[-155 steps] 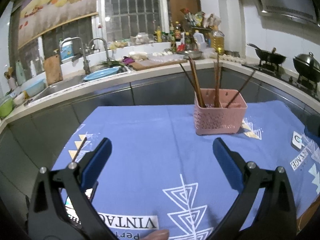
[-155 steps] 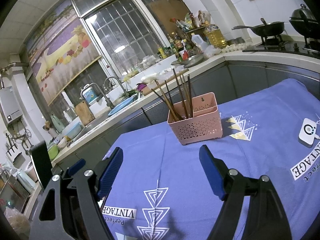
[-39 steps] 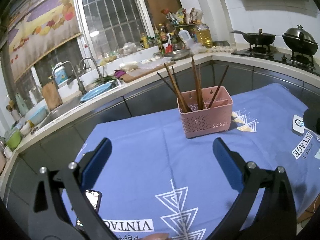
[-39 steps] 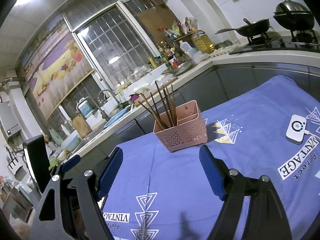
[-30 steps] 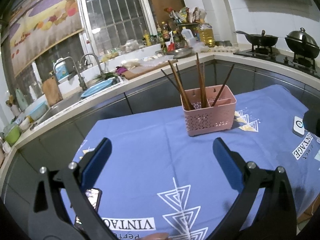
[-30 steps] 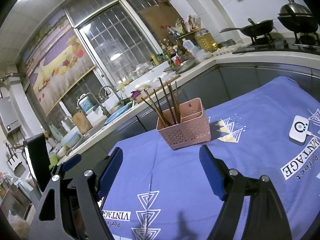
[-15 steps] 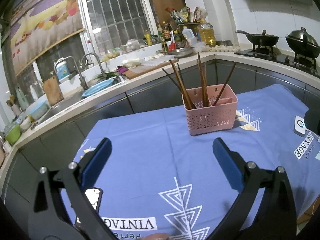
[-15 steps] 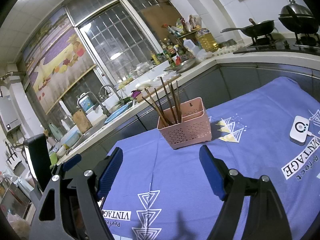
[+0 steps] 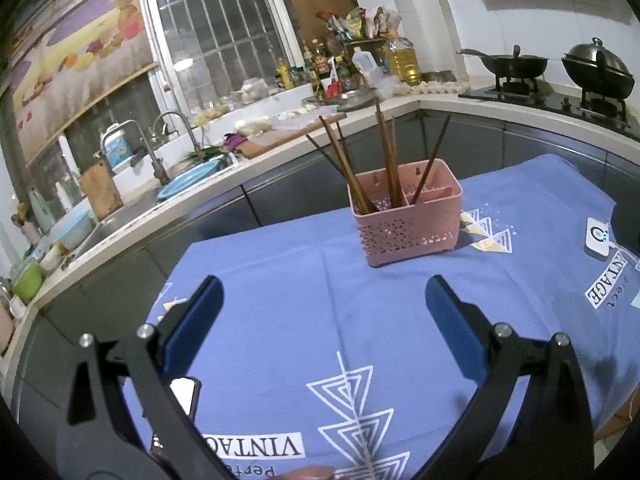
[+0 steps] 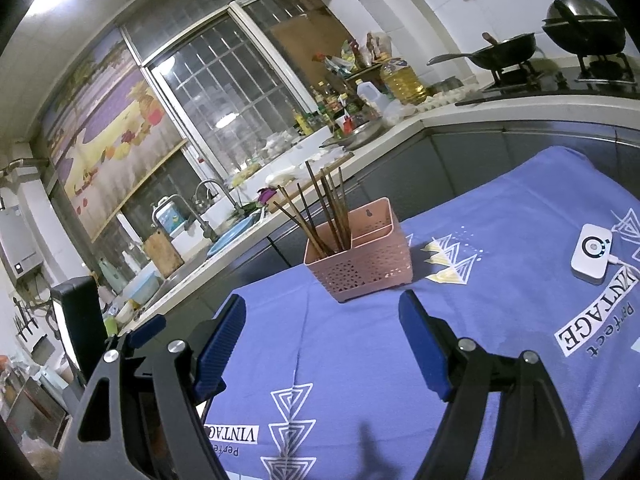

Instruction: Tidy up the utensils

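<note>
Chopsticks [image 9: 386,160] in basket [image 9: 408,228] on tablecloth [image 9: 304,280]

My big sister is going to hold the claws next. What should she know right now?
Left claw: open, holding nothing, above the blue tablecloth.
Right claw: open, holding nothing, also above the cloth.
Pink basket stands upright on the cloth beyond both claws, apart from them.
Chopsticks stand in the basket, most in its left compartment, one leaning in the right.
Done: no loose chopsticks show on the cloth.
Left: probably nothing to pick up; check the table parts hidden behind the claws.
</note>
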The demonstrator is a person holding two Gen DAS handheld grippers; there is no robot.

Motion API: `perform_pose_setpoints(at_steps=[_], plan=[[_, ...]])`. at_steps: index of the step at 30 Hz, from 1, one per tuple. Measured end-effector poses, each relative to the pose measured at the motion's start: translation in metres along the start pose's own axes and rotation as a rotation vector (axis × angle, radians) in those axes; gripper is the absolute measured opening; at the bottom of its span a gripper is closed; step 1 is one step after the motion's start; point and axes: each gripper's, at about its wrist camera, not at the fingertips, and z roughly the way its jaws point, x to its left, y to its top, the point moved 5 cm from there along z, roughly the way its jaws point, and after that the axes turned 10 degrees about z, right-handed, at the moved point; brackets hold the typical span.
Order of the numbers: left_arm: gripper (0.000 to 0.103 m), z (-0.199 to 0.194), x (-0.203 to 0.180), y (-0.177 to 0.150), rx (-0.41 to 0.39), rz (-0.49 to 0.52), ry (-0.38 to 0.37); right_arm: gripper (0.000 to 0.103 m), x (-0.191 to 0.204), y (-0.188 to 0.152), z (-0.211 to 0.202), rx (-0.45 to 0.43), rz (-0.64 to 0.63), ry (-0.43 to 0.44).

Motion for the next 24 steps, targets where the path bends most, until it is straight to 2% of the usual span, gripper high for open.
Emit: perform_pose_setpoints(at_steps=[13, 19, 24], plan=[[0.097, 0.003, -0.019, 0.003, 0.015, 0.022, -0.036, 0.078, -0.006, 0.002, -0.005, -0.010, 0.012, 0.000], [0.097, 0.006, -0.021, 0.002, 0.025, 0.005, -0.093, 0.078, -0.006, 0.002, -0.006, -0.009, 0.012, -0.001], [0.097, 0.002, -0.021, 0.002, 0.004, 0.013, -0.070, 0.078, -0.005, 0.000, -0.005, -0.006, 0.005, -0.003]])
